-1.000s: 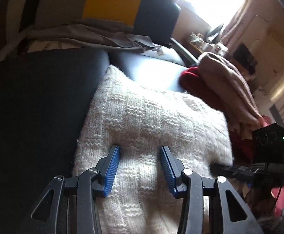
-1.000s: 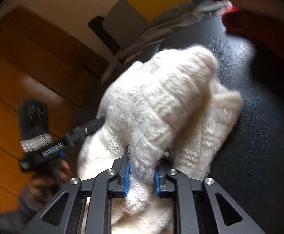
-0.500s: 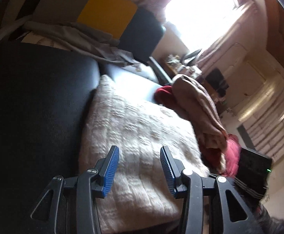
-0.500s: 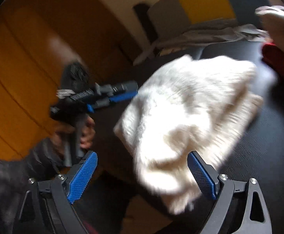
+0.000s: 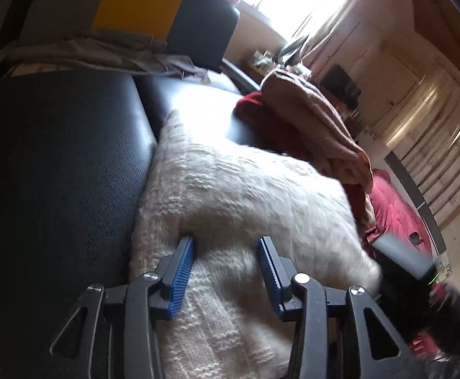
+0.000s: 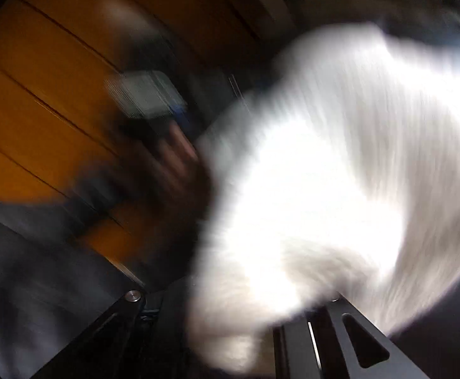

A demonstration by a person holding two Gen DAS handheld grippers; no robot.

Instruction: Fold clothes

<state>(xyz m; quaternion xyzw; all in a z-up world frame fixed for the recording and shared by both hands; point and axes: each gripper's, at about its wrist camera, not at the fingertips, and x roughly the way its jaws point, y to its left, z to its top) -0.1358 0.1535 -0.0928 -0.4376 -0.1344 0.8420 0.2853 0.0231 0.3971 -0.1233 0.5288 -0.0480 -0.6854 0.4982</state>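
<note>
1. Left wrist view: the left gripper (image 5: 226, 271) has its jaws spread wide, nothing clamped between them. Both blue pads (image 5: 182, 276) rest against the white knit sweater (image 5: 242, 195), the left one tucked under a raised fold of the knit.
2. Same view: the sweater lies folded on the black leather seat (image 5: 56, 164), its long axis running from the gripper away toward the far left corner (edges at right are motion-smeared).
3. Same view: just beyond the sweater, a pile of red and tan clothes (image 5: 308, 117) sits on the seat. A grey garment (image 5: 103, 57) is draped along the seat back below a yellow and grey cushion (image 5: 138, 3).
4. Same view: at lower right, part of the right gripper's body with a green light (image 5: 413, 259) and a dark sleeve (image 5: 457, 312) show at the sweater's near right corner.
5. Right wrist view (heavily blurred): the sweater (image 6: 340, 173) fills the frame and covers the right gripper (image 6: 293, 322); whether its jaws are apart or together cannot be told.
6. Same view: the person's left hand (image 6: 173, 158) grips the other device's handle at the sweater's left edge, against a wood-panelled wall (image 6: 40, 94).
</note>
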